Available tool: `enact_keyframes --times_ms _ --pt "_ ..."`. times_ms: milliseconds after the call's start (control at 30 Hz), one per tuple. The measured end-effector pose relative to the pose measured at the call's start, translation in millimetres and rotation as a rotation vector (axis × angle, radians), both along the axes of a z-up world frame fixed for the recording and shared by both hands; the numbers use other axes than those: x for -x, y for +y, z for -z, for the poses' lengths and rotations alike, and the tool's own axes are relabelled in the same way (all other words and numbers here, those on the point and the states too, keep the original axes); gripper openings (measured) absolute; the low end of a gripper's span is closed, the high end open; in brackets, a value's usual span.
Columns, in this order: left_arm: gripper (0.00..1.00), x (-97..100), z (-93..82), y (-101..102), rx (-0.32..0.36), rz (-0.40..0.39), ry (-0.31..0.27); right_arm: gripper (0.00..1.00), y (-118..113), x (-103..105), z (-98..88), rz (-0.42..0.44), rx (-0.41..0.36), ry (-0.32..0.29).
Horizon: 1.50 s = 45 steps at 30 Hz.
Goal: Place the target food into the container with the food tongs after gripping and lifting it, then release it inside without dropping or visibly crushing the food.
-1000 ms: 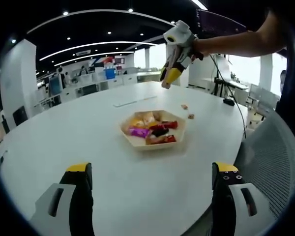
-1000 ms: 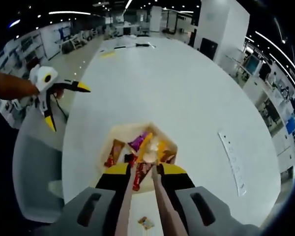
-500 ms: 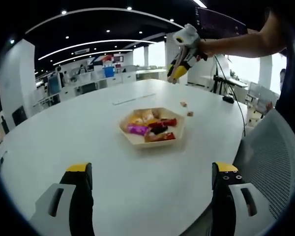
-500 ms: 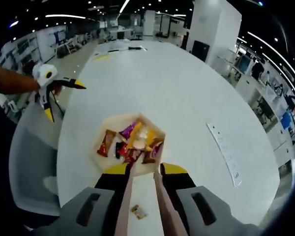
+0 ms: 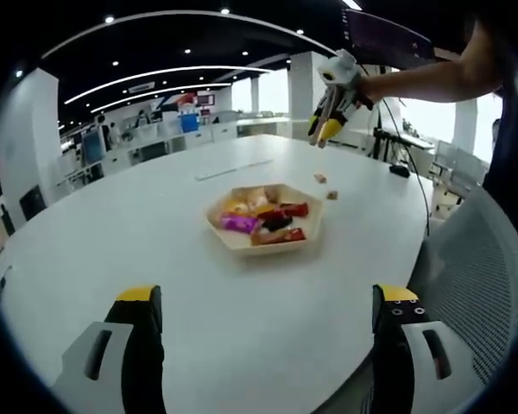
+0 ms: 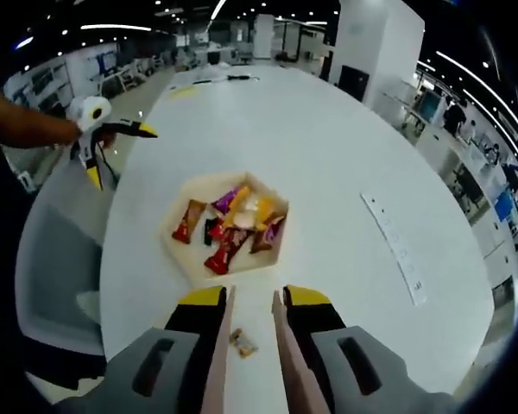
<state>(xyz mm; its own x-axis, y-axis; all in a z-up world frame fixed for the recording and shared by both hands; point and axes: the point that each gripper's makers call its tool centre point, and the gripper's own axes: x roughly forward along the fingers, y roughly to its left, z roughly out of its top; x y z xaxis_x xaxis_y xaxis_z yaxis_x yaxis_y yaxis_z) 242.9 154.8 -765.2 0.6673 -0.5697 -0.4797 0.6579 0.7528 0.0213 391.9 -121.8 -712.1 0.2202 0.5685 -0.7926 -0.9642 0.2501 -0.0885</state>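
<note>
Two tong arms (image 6: 246, 345) sit nearly together in my right gripper (image 6: 249, 297), holding nothing, above a snack (image 6: 242, 342) near the tray (image 6: 181, 254); my left gripper (image 5: 268, 297) hovers spread.

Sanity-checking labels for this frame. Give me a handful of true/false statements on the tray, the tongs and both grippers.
1. The hexagonal tray holds several wrapped snacks. True.
2. The right gripper clamps a pair of food tongs. True.
3. The tongs hold a snack. False: nothing sits between their tips.
4. The left gripper is shut. False: its jaws stand wide apart.
5. A small wrapped snack lies on the table outside the tray. True.
</note>
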Motion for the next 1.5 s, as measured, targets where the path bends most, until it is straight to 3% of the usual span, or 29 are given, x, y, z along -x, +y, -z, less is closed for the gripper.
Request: enact_keyframes --times_ms 300,733,1500 --pt "0.99 -0.8 0.5 1 0.002 -0.003 0.004 0.26 -20 1 2.2 0.012 0.015 -0.014" --pt "0.99 0.1 2.6 1 0.002 0.001 0.010 0.27 -26 2 8.3 0.020 0.012 -0.004" --pt "0.99 0.2 0.8 0 0.004 -0.002 0.002 0.26 -27 20 55.4 -0.032 -0.009 -0.010"
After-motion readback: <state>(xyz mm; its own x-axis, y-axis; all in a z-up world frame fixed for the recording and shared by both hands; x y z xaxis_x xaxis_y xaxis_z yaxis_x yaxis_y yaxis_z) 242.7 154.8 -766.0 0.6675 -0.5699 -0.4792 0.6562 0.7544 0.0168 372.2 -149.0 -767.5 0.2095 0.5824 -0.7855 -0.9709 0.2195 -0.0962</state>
